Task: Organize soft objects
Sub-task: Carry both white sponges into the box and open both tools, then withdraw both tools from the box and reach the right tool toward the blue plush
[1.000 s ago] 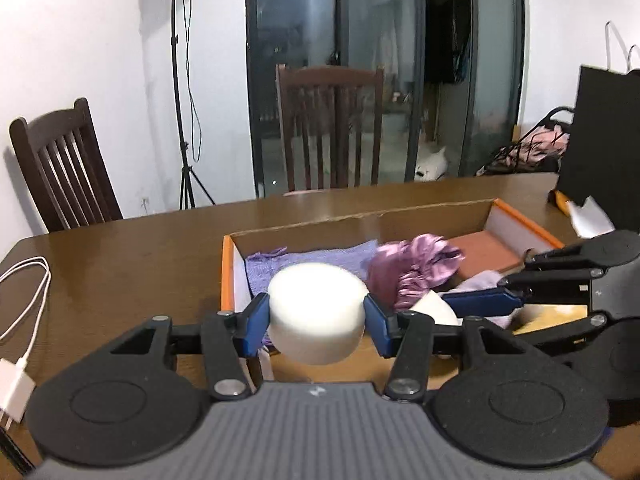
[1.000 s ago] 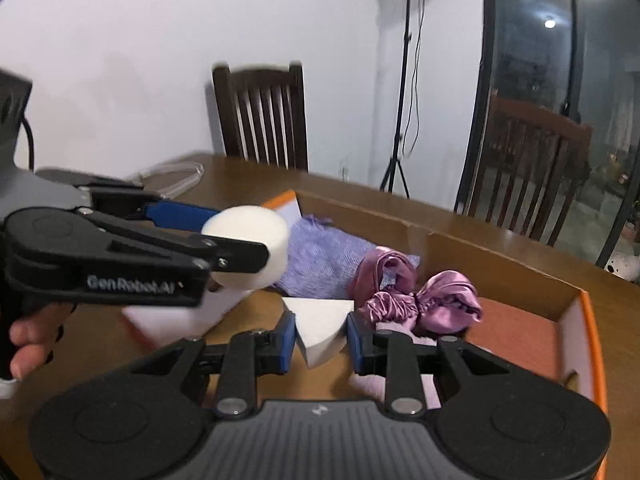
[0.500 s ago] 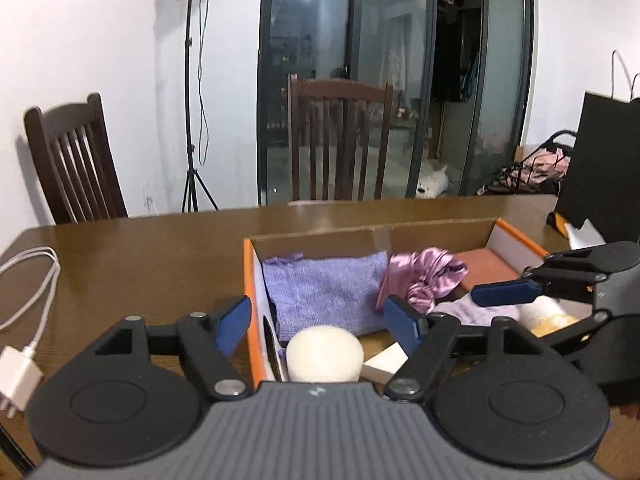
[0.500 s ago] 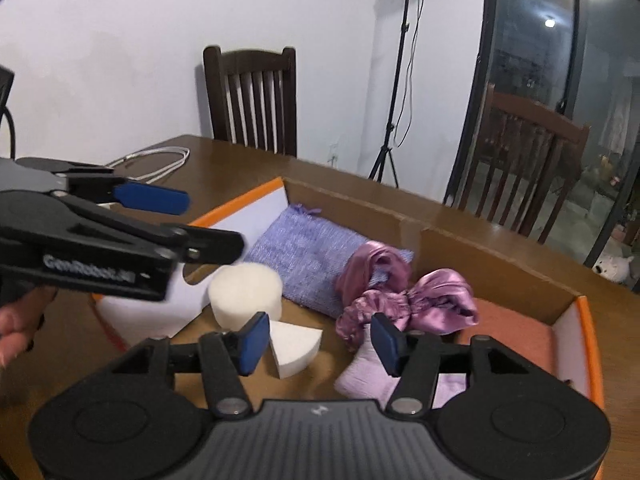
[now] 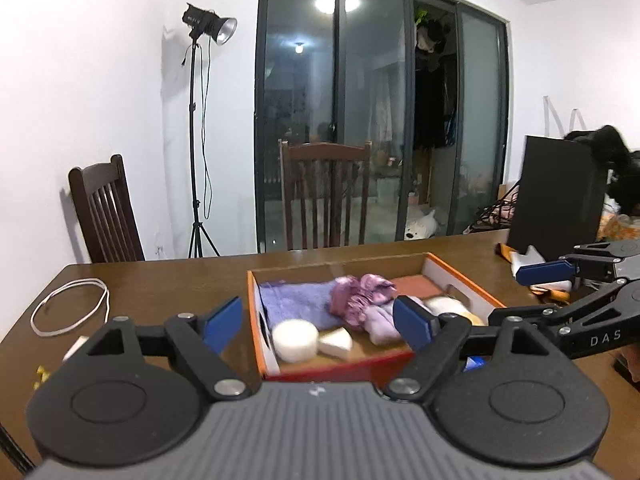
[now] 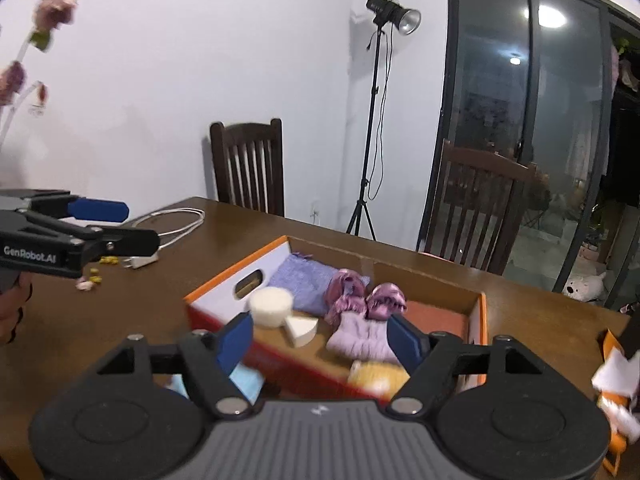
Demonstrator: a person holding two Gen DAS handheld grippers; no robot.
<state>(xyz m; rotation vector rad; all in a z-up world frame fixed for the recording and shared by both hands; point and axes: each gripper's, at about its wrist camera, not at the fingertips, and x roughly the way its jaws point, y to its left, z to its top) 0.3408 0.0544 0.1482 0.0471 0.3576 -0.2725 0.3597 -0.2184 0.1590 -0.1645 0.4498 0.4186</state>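
Left wrist view: left tool (image 5: 318, 322) now spread wide and empty, pulled back from the box (image 5: 460, 276), round white sponge (image 5: 295, 339) dropped inside by the wedge sponge (image 5: 335, 345); right tool (image 6: 320, 338) likewise apart, so probably near done.

Left tongs (image 5: 318, 322) gape wide, holding nothing. Right tongs (image 6: 322, 342) likewise spread wide and empty. A hand (image 6: 12, 312) grips the left handle.
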